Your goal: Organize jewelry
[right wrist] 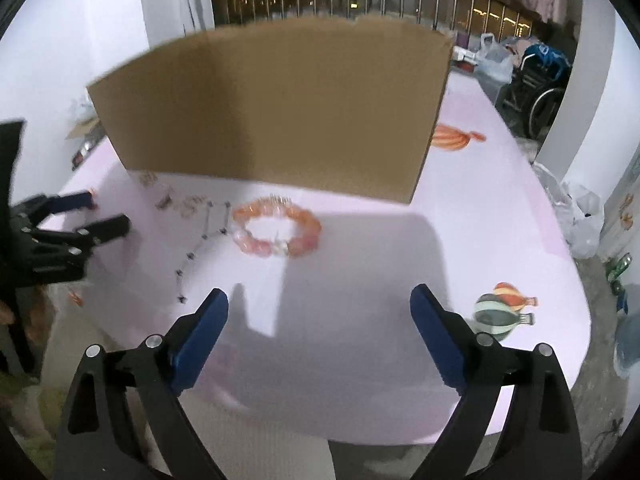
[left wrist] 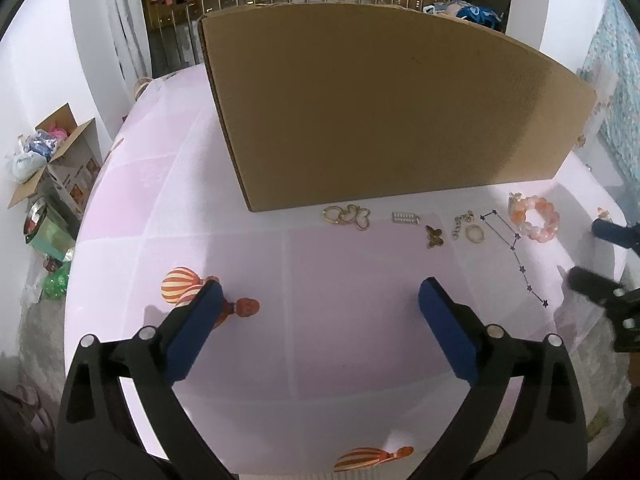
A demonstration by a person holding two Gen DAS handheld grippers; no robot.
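With both my left claw (left wrist: 320,312) and right claw (right wrist: 320,316) wide and empty, I judge the bracelet (right wrist: 278,226) light, stretchy, bead-slippery: pinch across one side of its ring.

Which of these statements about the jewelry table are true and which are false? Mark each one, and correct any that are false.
1. Both grippers hold a piece of jewelry. False: the left gripper and the right gripper are open, with nothing between their fingers.
2. The beaded bracelet lies flat on the pink tablecloth. True.
3. The cardboard box stands behind the row of jewelry. True.
4. The butterfly charm sits inside the bracelet's loop. False: it lies apart from the bracelet, on the cloth nearer the gold rings.
5. The star chain lies stretched out beside the bracelet. True.
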